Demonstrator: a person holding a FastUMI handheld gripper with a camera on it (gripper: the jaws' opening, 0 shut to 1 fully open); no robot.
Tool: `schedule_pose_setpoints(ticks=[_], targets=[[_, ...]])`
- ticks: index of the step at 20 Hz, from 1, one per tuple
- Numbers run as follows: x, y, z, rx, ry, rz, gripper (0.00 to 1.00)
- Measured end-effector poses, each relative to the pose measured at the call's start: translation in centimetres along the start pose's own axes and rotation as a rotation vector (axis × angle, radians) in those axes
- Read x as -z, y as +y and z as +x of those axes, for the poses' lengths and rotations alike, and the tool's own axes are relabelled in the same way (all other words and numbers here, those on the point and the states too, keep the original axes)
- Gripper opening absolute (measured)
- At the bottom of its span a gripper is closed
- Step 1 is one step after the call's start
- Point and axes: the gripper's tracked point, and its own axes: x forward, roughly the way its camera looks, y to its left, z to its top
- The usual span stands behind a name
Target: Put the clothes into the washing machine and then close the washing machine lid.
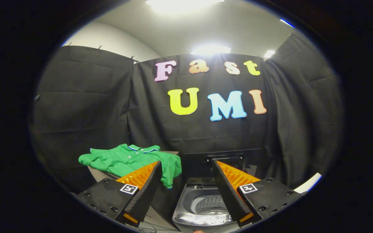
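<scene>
Your tool (186, 163) is spread wide with nothing between its fingers. The green shirt (131, 159) lies on the table (99, 174) at lower left, beyond the left finger. The washing machine (202, 207), lid (225, 157) up, sits bottom centre.

Bright ceiling lights (210, 49) burned overhead, blown out to white glare, while the black cloth wall (86, 106) below soaked up most of the light and stayed dim. Fisheye distortion bowed the wall's edges at far left and right. The near washing machine rim (202, 220) carried a glossy sheen. Focus was fairly sharp throughout, with no motion blur.
</scene>
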Motion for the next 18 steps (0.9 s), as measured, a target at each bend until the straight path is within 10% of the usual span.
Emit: schedule_pose_setpoints(ticks=[18], targets=[[-0.7, 14.6, 10.8, -0.165, 0.187, 0.023, 0.97]])
